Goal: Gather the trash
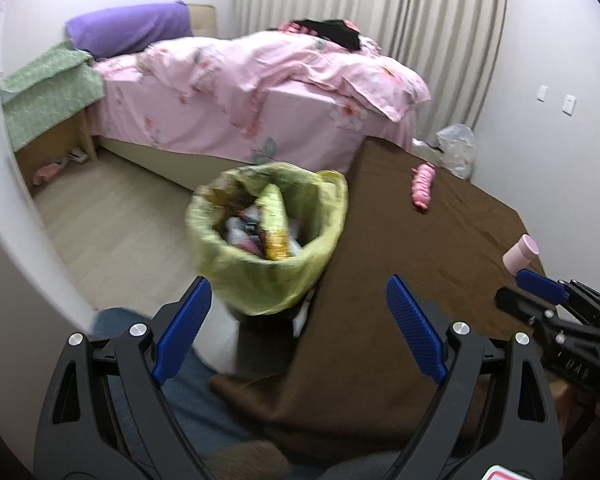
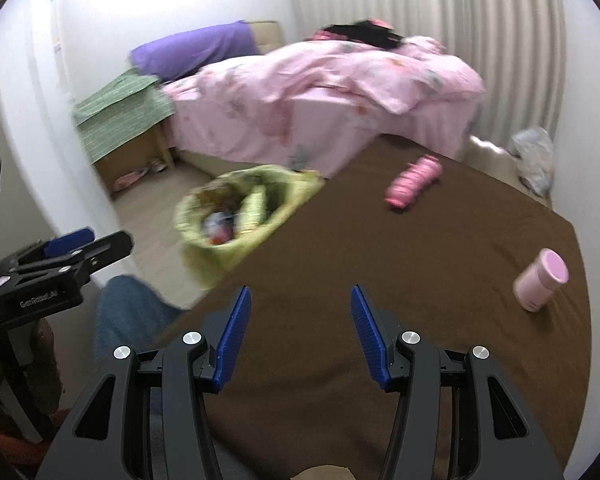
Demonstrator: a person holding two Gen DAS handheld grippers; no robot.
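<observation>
Left tongs (image 1: pixel 300 312) spread wide, nothing between the pads, hovering over the near edge of the brown-clothed worktop (image 1: pixel 440 240). Right tongs (image 2: pixel 300 332) also spread, empty, above the cloth. Bin with green liner (image 1: pixel 268 236), full of wrappers, stands on the floor just beside the worktop's left edge. Pink crumpled wrapper (image 2: pixel 414 180) lies far on the worktop; pink cup (image 2: pixel 542 280) tilted near the right edge.

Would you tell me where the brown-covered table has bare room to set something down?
Bare cloth stretches from the right gripper to the pink bottle and pink cup. It is crowded at the left edge, by the bin.
</observation>
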